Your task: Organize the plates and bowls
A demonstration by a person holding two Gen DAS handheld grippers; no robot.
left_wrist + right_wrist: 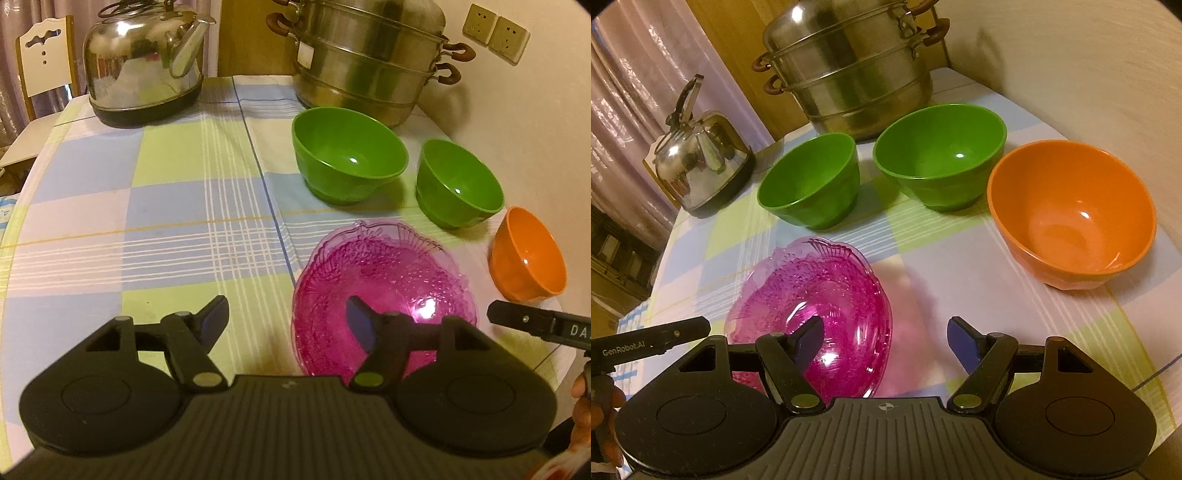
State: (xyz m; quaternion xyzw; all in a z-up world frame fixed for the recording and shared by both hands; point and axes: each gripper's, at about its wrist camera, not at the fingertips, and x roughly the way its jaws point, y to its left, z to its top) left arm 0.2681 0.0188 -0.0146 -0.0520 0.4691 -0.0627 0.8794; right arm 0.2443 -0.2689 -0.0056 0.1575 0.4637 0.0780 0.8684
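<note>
Three bowls and the pink plate sit apart, unstacked; left gripper and right gripper gape wide, empty.

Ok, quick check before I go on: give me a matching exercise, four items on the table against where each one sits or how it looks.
Items:
1. pink glass plate
2. orange bowl
3. kettle
4. steamer pot

Descriptions:
A. stacked metal tiers with brown handles, at the back by the wall
B. translucent, patterned, nearest both grippers
C. plain, empty, at the row's end nearest the wall
D. shiny with a spout, at the far corner near the chair

Pairs: 1-B, 2-C, 3-D, 4-A
</note>
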